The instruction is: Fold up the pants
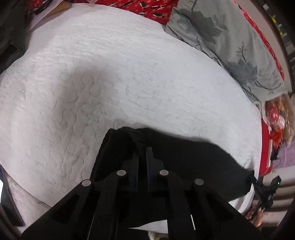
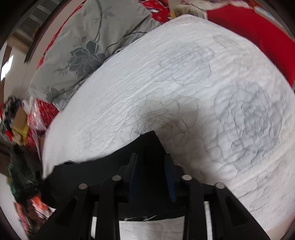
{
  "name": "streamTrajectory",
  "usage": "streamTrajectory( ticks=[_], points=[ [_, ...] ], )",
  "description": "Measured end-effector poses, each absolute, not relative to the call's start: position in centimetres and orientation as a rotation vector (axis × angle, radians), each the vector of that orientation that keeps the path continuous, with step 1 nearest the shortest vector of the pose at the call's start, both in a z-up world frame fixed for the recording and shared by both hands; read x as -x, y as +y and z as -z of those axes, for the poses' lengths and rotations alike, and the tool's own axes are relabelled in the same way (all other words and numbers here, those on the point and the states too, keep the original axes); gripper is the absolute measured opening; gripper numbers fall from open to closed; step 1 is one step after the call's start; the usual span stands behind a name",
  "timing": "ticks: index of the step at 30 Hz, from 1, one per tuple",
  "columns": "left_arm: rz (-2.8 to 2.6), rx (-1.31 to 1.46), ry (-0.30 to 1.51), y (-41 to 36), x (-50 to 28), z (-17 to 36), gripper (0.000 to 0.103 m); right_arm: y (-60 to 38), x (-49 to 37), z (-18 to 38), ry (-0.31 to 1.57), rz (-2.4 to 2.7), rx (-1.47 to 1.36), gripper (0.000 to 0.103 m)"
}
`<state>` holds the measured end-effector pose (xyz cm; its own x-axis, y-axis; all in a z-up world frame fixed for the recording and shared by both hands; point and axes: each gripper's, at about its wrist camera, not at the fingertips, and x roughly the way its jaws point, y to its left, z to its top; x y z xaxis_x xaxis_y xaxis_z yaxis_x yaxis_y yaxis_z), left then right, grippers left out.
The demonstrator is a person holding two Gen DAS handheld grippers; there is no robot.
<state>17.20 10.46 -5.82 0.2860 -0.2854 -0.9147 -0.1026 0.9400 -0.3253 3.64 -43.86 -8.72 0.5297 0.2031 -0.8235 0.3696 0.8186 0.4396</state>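
Black pants (image 1: 184, 157) lie bunched at the near edge of a white quilted bed cover (image 1: 110, 73). My left gripper (image 1: 142, 149) is shut on a raised fold of the pants, its fingers nearly touching. At the far right of the left wrist view, the right gripper (image 1: 258, 181) holds the other corner of the pants, with a person's hand (image 1: 256, 216) below it. In the right wrist view my right gripper (image 2: 150, 157) is shut on a thick peak of the black pants (image 2: 88, 171), and cloth fills the gap between its fingers.
A grey floral pillow (image 1: 221, 37) (image 2: 83, 51) lies along the far side of the bed cover (image 2: 184, 83). Red patterned bedding (image 1: 147, 7) and a red cloth (image 2: 248, 27) border it. Cluttered bags and items (image 2: 20, 120) sit off the bed's side.
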Motion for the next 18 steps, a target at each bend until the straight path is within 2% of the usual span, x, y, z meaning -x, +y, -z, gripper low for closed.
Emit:
streamTrajectory(
  ticks=[3, 5, 10, 15, 18],
  points=[
    [0.107, 0.379, 1.182, 11.4, -17.2, 3.6, 0.003, -43.9, -3.9, 6.3, 0.936, 0.073, -0.653, 0.008],
    [0.062, 0.301, 1.206, 11.2, -17.6, 4.4, 0.003, -43.9, -3.8, 5.0, 0.879, 0.05, -0.655, 0.008],
    [0.0, 0.259, 1.26, 11.2, -17.7, 7.2, 0.004, -44.2, -3.6, 8.0, 0.999, 0.123, -0.636, 0.009],
    [0.017, 0.349, 1.28, 12.3, -16.9, 6.7, 0.009, -44.7, -2.2, 8.2, 0.994, 0.126, -0.706, 0.018],
    [0.037, 0.407, 1.269, 14.3, -15.0, 5.7, 0.014, -45.0, -0.1, 6.9, 0.951, 0.115, -0.745, 0.031]
  ],
)
